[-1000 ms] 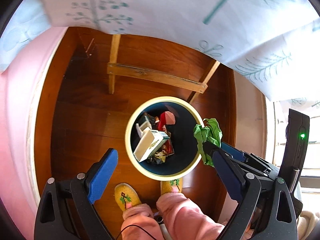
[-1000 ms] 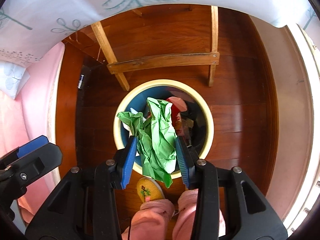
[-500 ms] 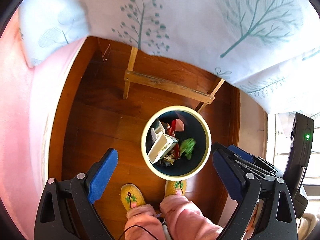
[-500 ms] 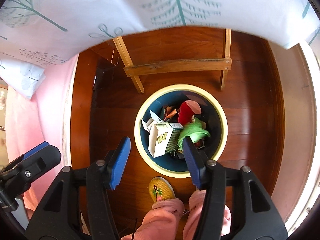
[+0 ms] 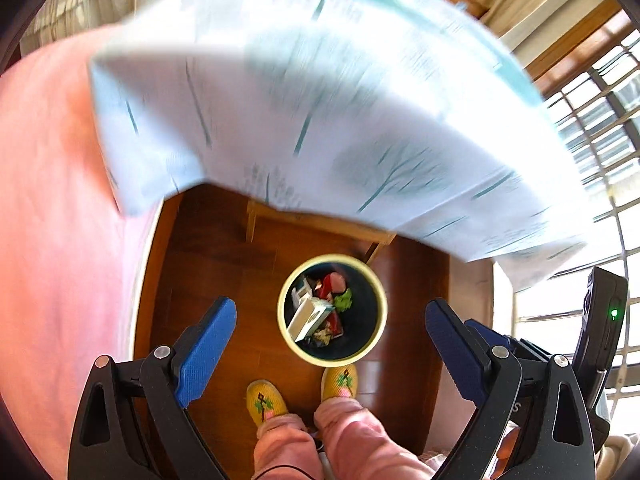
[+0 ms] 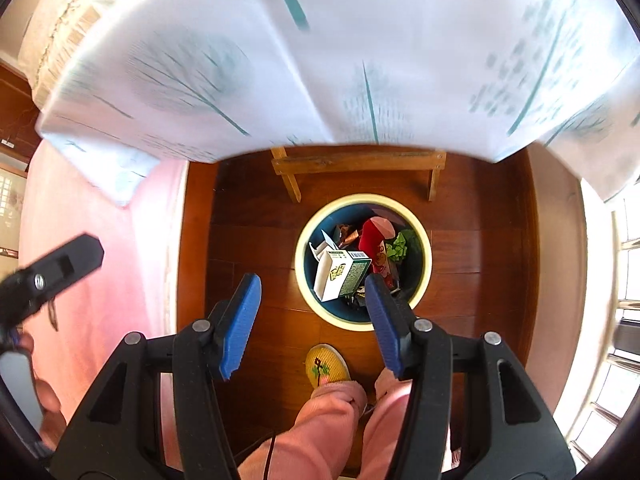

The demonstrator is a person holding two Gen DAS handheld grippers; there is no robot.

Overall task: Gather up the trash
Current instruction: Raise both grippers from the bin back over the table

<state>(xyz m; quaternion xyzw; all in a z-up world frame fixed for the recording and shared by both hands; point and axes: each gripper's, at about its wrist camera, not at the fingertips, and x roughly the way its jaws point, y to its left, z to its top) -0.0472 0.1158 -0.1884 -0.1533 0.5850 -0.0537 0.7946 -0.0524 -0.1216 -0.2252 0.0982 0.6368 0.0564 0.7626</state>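
A round dark-blue trash bin with a cream rim (image 5: 381, 312) (image 6: 425, 236) stands on the wooden floor below both grippers. Inside lie a crumpled green paper (image 5: 343, 300) (image 6: 400, 249), a white and green carton (image 5: 309, 316) (image 6: 340, 274), a red packet (image 6: 372, 236) and other scraps. My left gripper (image 5: 328, 344) is open and empty, high above the bin. My right gripper (image 6: 312, 316) is open and empty, also high above it, its right finger overlapping the bin's near rim in the right wrist view.
A table with a white tree-print cloth (image 5: 320, 100) (image 6: 360, 60) hangs over the far side; its wooden crossbar (image 6: 360, 162) stands behind the bin. A pink bed cover (image 5: 52, 220) is at the left, windows (image 5: 600, 120) at the right. The person's yellow slippers (image 5: 266, 402) stand by the bin.
My right gripper opened and the green paper dropped into the bin. Both grippers have since risen, so the bin looks smaller and more of the tablecloth shows.
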